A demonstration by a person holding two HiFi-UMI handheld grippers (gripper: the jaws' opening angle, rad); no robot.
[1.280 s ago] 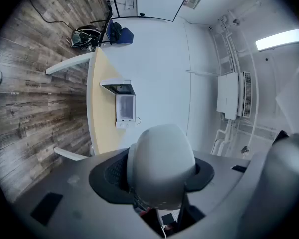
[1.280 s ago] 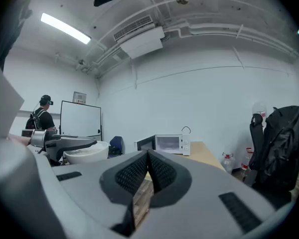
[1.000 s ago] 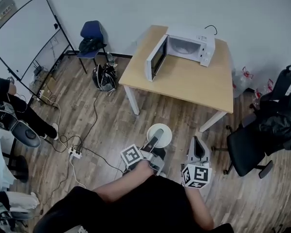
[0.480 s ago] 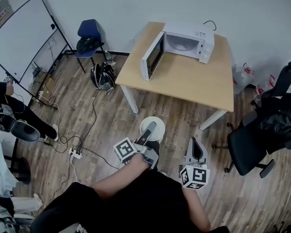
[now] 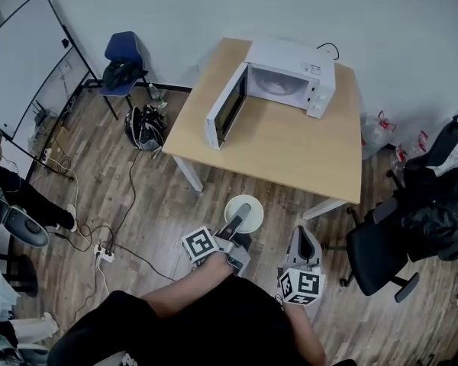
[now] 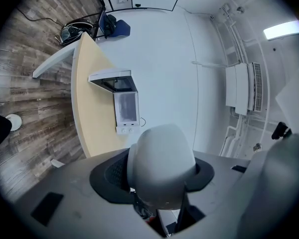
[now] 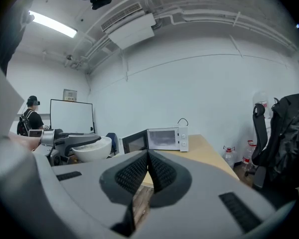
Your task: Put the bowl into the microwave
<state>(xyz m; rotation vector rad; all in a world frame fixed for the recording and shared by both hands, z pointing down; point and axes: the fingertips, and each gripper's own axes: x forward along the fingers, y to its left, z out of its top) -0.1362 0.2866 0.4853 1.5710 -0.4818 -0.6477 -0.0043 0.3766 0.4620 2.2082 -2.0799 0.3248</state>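
Notably, left gripper [image 5: 243,214], holding bowl [image 5: 255,219], bears square markers [image 5: 201,244].

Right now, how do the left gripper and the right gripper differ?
The left gripper clamps the white bowl by its rim; the right gripper holds nothing. The left gripper's jaws stand apart on the bowl; the right gripper's jaws are together. Both point toward the table with the open microwave.
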